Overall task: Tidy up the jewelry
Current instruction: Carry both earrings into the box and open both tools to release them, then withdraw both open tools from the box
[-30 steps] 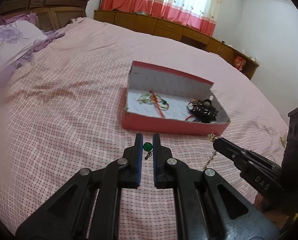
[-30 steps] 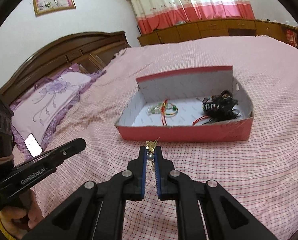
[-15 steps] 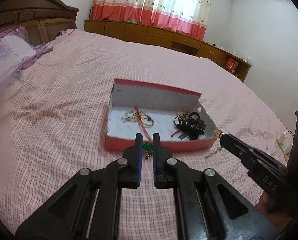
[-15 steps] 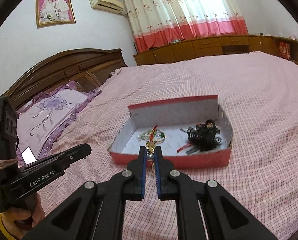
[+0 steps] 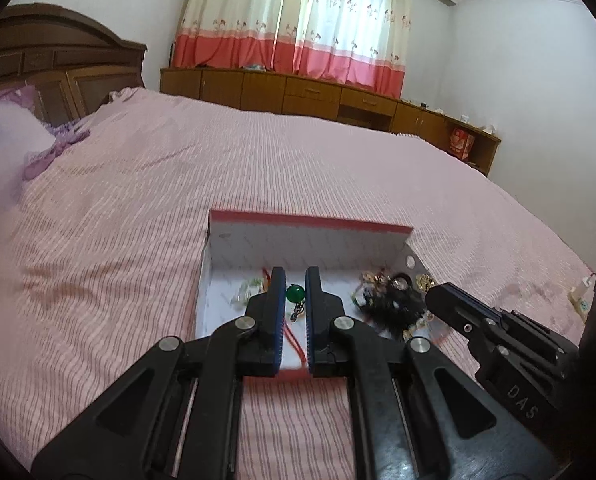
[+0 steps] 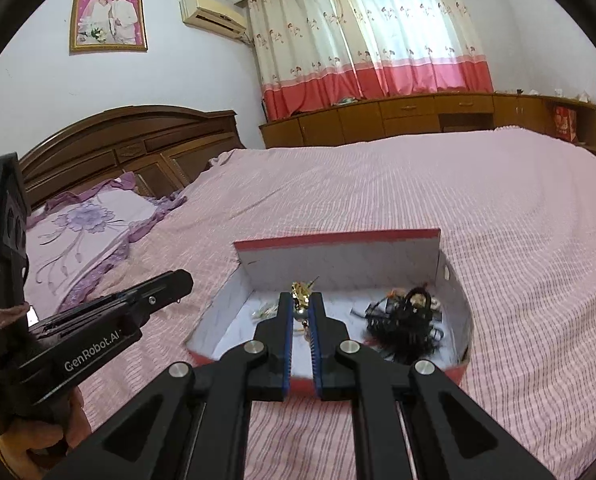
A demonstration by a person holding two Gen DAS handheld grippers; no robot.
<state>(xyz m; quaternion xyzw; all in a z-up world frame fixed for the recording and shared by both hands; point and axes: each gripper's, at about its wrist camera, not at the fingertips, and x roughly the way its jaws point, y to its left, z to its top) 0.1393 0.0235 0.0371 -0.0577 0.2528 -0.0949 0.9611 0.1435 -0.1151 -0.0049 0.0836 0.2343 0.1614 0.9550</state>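
We pinch a green bead (image 5: 296, 293) left (image 5: 296, 286), gold charm (image 6: 302, 294) right (image 6: 299, 304), over the box (image 6: 337, 258) on our pink bed (image 6: 377, 184).

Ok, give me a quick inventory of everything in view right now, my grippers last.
box: one, red outside, white inside, on the bed
black tangle: one, right part of box
pale-green and red-cord piece: one, left part of box
bed cover: one, pink check
pillow: one, purple floral, by headboard
green bead piece: one, in left gripper, over the box
gold piece: one, in right gripper, over the box
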